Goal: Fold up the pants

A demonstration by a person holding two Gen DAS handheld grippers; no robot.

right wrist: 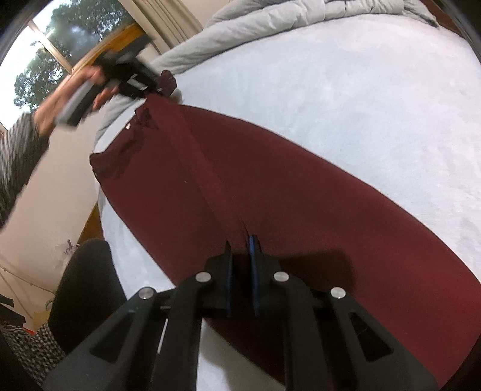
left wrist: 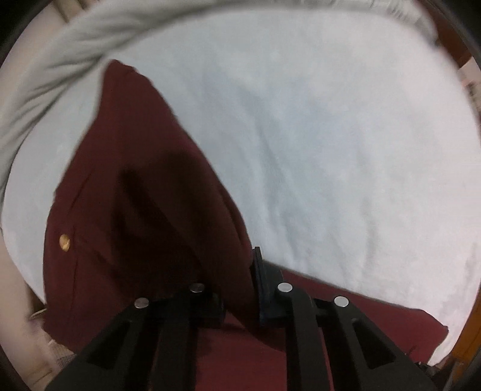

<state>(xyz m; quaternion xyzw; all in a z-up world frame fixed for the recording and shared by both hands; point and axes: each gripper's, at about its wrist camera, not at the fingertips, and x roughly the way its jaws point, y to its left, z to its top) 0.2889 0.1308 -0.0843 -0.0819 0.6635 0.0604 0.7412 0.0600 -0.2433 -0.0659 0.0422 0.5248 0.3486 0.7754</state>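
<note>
Maroon pants [right wrist: 270,192] lie spread on the pale-sheeted bed [right wrist: 345,90], running from 10 o'clock to 4 o'clock in the right wrist view. At 6 o'clock the right gripper [right wrist: 240,255] is clamped on a fold of the cloth. Near 10 o'clock the left gripper [right wrist: 162,84], blurred, pinches a raised bit of the waist end; a brass button [left wrist: 64,242] shows at 8 o'clock. A grey duvet [right wrist: 300,15] bunches at 12 o'clock.
</note>
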